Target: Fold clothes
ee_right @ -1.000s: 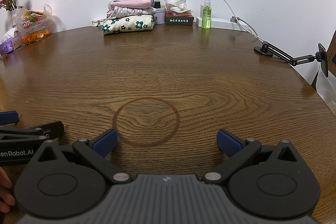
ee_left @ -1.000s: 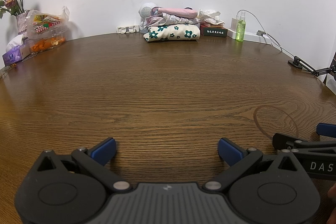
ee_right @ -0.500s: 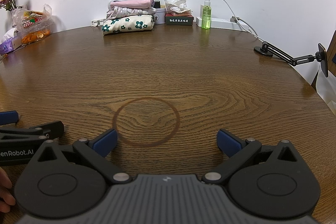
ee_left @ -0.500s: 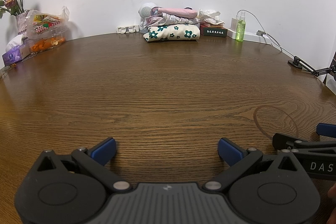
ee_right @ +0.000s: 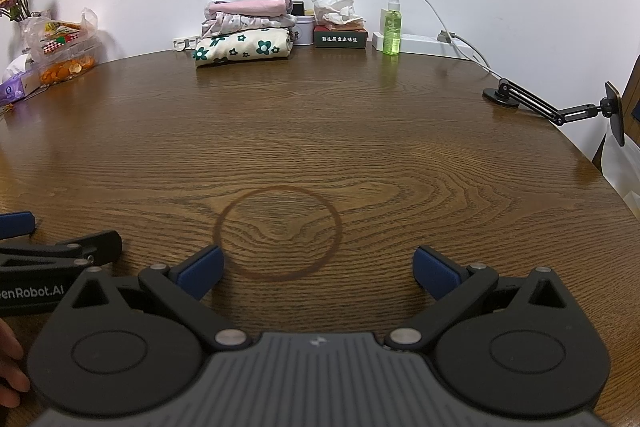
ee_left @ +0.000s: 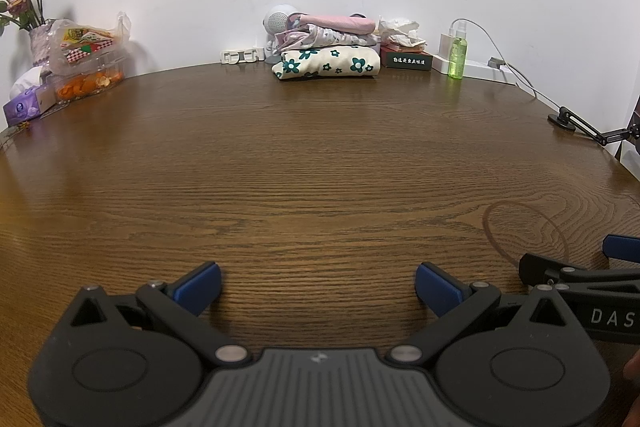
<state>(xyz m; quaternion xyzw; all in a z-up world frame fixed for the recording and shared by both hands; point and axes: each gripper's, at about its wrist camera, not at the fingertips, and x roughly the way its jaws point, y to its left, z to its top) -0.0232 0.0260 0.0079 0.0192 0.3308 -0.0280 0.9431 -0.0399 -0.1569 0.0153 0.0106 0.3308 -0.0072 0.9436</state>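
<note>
A stack of folded clothes (ee_left: 326, 63) (ee_right: 243, 47) rests at the far edge of the brown wooden table (ee_left: 304, 163) (ee_right: 360, 131): a cream piece with dark flowers at the bottom, a pale patterned one above it, a pink one on top. My left gripper (ee_left: 318, 285) stands open low over the near table edge, nothing between its blue pads. My right gripper (ee_right: 318, 273) is open too, beside it, over a dark ring mark (ee_right: 278, 233). Each gripper shows at the edge of the other's view.
Along the back wall stand a green spray bottle (ee_left: 457, 58) (ee_right: 391, 35), a dark box (ee_left: 406, 59) with crumpled tissues, a white power strip (ee_right: 424, 43) and cable. At the left are snack bags (ee_left: 86, 45), a tissue box (ee_left: 26, 107), flowers. A black phone-holder arm (ee_right: 556, 107) sits right.
</note>
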